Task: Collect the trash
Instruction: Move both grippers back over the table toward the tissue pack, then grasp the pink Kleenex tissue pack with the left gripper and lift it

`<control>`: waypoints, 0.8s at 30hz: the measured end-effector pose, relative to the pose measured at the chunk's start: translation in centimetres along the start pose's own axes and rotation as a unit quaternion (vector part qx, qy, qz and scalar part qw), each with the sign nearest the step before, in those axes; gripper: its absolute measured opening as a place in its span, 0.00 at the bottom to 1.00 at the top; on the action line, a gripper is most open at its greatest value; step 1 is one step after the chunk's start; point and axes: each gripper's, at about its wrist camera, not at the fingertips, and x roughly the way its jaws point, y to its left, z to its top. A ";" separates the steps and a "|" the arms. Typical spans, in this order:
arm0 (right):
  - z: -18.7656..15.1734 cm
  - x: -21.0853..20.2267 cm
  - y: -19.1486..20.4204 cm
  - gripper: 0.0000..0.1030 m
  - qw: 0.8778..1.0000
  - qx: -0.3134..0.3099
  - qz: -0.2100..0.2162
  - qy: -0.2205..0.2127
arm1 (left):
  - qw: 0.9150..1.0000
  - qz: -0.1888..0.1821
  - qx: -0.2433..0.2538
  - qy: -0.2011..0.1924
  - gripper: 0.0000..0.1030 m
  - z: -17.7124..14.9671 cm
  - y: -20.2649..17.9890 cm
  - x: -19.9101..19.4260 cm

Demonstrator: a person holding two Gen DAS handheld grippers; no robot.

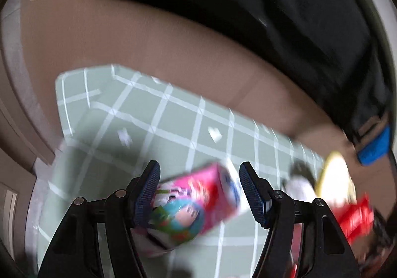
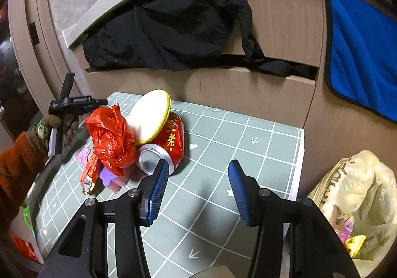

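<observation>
Trash lies heaped on a grey-green mat (image 2: 223,178) with a white grid and small printed hearts and arrows. Nearest the left gripper (image 1: 199,187) is a glossy pink carton (image 1: 196,201) with cartoon print, badly smeared by blur; it sits between the spread jaws, and whether the ribbed blue pads touch it is hard to say (a gap shows on the right side). The right gripper (image 2: 196,187) hangs unclenched over bare mat, nothing between its fingers, its left pad just in front of a dented red can (image 2: 166,146) lying on its side with its silver end facing the camera. Against the can lean a crinkled red plastic bag (image 2: 111,139) and a round white disc with a yellow rim (image 2: 148,116); flat red wrappers (image 2: 89,176) and purple scraps (image 2: 109,177) poke out beneath, partly hidden. Off the mat's right edge sits a translucent yellowish bag (image 2: 357,198) already holding litter, cut off by the frame. Behind stands a corrugated cardboard wall (image 2: 273,94), draped with black fabric (image 2: 168,30) and a blue cloth (image 2: 362,49).
</observation>
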 end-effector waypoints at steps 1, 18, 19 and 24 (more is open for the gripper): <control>-0.1 0.1 -0.1 0.47 1.000 0.003 0.006 0.001 | 1.000 -0.003 0.014 0.010 0.65 -1.0 -0.7 -0.3; -2.9 -1.5 2.2 0.47 0.999 -0.012 0.046 0.000 | 0.988 0.149 0.043 -0.007 0.67 -5.7 -6.9 0.9; -3.1 -1.7 2.2 0.47 0.999 -0.016 0.043 -0.001 | 0.988 0.150 0.039 -0.004 0.67 -5.6 -7.0 1.1; -3.7 -2.0 2.0 0.47 0.999 -0.015 0.043 0.008 | 0.985 0.172 0.019 0.015 0.50 -5.8 -7.3 0.9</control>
